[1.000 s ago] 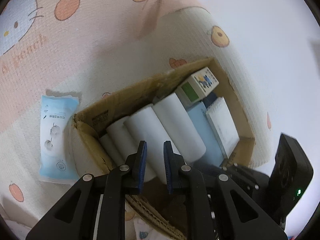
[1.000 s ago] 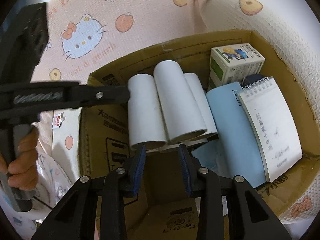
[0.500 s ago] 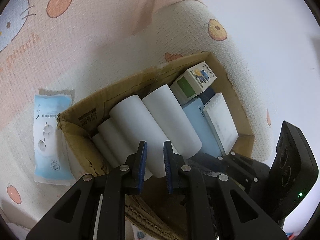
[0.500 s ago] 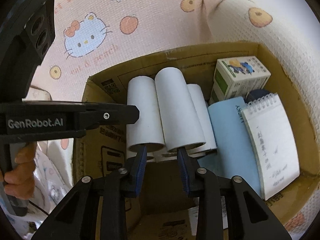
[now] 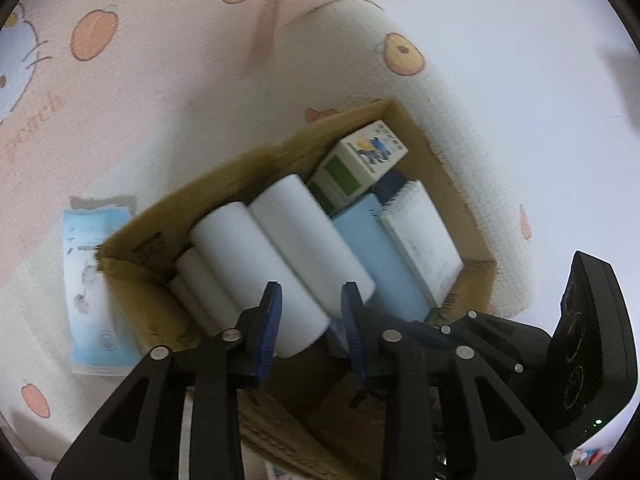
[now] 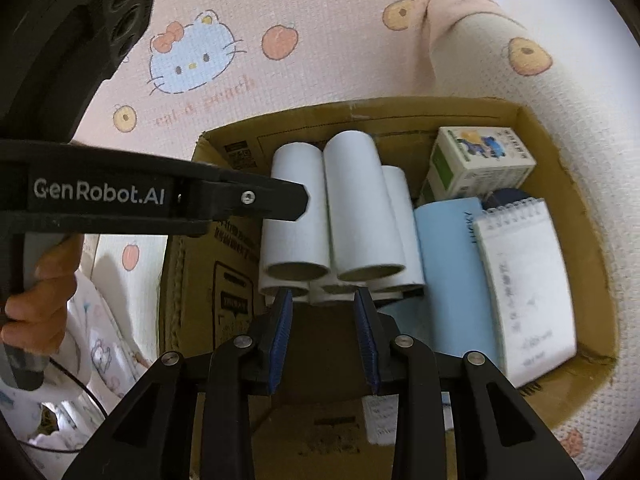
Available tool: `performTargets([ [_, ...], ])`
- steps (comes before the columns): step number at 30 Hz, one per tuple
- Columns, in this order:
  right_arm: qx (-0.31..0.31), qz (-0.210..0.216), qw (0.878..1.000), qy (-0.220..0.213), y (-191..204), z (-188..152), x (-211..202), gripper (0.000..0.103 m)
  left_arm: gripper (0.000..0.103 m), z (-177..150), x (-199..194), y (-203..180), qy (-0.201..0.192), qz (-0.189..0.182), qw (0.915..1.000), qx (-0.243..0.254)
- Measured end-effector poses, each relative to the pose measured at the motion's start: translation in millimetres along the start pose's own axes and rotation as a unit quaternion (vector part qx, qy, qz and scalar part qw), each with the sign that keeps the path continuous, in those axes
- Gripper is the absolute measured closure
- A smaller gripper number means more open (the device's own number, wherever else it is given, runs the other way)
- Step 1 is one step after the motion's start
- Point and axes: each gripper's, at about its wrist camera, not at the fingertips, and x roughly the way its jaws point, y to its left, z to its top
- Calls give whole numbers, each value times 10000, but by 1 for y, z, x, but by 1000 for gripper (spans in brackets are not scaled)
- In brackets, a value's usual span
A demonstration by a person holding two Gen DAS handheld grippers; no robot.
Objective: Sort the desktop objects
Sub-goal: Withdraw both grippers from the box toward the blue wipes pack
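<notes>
Left claw (image 5: 310, 320) sits low in the middle of its view, blue pads (image 5: 269, 328) spreading apart right now. The near end of one white roll (image 5: 256, 264) shows in the gap between them, but the pads aren't pressing on it. In the right wrist view that same claw reaches in from the left edge, tip over the top-left roll, with a hand (image 6: 38, 300) on its handle at lower left.

Right claw (image 6: 324, 332) is bottom centre of its own view, jaws parted a bit with nothing between them, hanging just in front of the open ends of the rolls (image 6: 352, 216).

The rolls are stacked in the left half of a cardboard box (image 6: 588, 216), lying on their sides. Right of them lies a blue book (image 6: 452, 272), and a spiral notepad (image 6: 524, 284) rests on its right side. A small green-and-white carton (image 6: 476, 168) is in the box's upper right corner.

The box sits on a pink and cream cartoon-cat blanket (image 6: 320, 60). Outside the box, at the left of the left wrist view, there's a blue packet (image 5: 86, 288) flat on the blanket.
</notes>
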Motion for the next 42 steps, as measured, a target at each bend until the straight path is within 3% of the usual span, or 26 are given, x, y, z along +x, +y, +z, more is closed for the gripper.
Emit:
performTargets([
  [5,262,-157,9995,40,-21,-1,-1,75,68,1,11,-15,111,46,9999,100],
  [9,417,-53,9991,-30,-34,-1,0,75,68,1,21,-22,207,180,9995,158],
  [16,66,-32,9999,-102,-27,3,-1,75,60,-1,28,-39,323,389,9964,683],
  [21,-140,70,9997,-162,-17,6,3,75,60,3,34,-39,346,417,9961,694],
  [26,52,179,9996,-212,-23,9,10,75,60,6,36,-34,377,367,9972,540],
  [34,74,298,9992,-272,-27,8,14,75,60,8,21,-28,103,222,9988,429],
  [42,132,198,9988,-419,-23,-1,-17,75,75,0,-15,-17,-444,138,9986,252],
])
